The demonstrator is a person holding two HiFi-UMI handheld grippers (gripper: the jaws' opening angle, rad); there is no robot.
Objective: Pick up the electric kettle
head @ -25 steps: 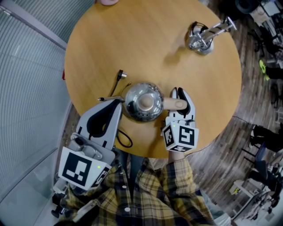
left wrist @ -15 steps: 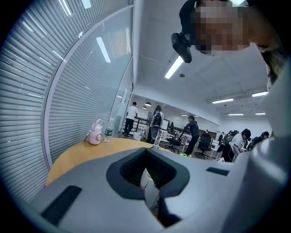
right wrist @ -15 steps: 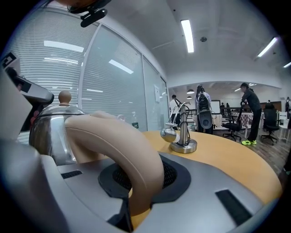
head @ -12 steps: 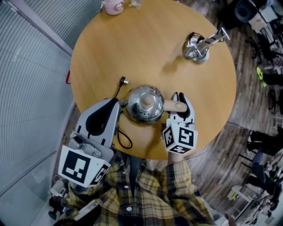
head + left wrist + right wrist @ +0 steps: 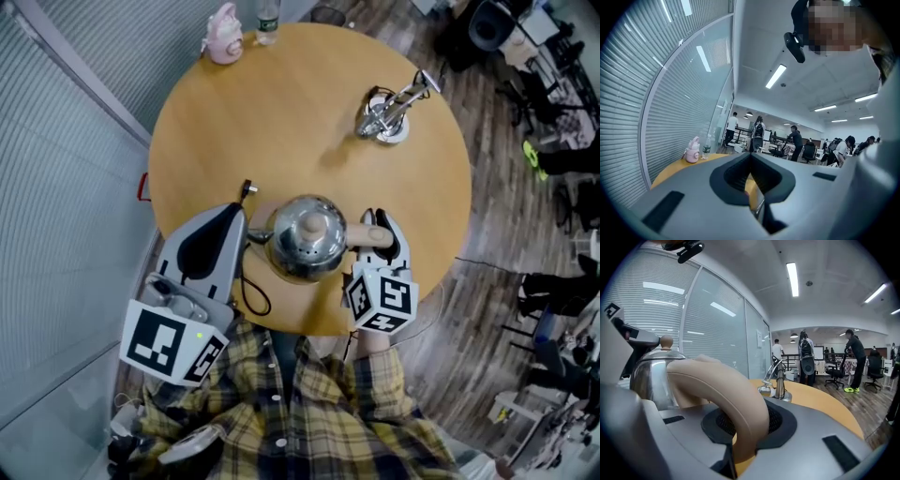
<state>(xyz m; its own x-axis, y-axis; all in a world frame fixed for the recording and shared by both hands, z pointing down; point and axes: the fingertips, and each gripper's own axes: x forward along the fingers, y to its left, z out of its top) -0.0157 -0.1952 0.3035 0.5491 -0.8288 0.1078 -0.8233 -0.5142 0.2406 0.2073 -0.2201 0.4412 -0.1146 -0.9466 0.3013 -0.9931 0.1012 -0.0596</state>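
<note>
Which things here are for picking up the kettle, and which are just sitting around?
For the job:
- electric kettle
- its beige handle, clamped in the right gripper
- left gripper, beside the kettle

Just lying about:
- pink flask
- water bottle
- silver stand
- black cable

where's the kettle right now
Head view, lower centre: the kettle is at the round table's near edge, beige handle in the right hand-held gripper, left hand-held gripper beside it.

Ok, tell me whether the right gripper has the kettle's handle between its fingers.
Yes, the right gripper has its fingers clamped on the beige handle of the kettle.
</note>
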